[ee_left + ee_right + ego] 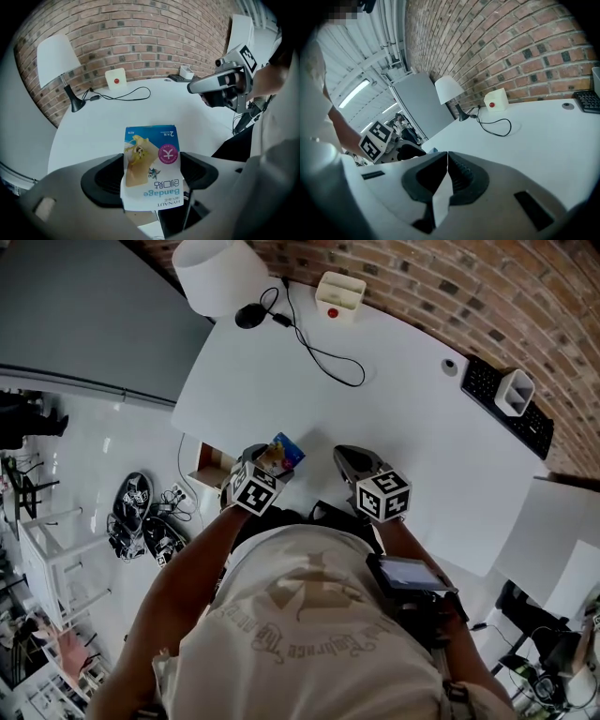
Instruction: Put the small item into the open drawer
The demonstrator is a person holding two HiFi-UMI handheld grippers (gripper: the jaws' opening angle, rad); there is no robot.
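The small item is a flat blue-and-white bandage packet (152, 166). It stands upright between the jaws of my left gripper (151, 174), which is shut on it. In the head view the packet (282, 453) sticks out of the left gripper (272, 466) just over the near-left edge of the white table (394, 418). The open drawer (213, 468), with a light wooden inside, shows under the table edge just left of that gripper. My right gripper (349, 457) hovers beside it to the right, over the table's near edge. Its jaws (446, 157) are shut with nothing between them.
At the back of the table are a white lamp (220, 273), a black cable (319, 352) and a white box with a red button (339, 296). A keyboard (511, 413) and a white holder (515, 391) lie at the right. Shoes (136, 507) lie on the floor at the left.
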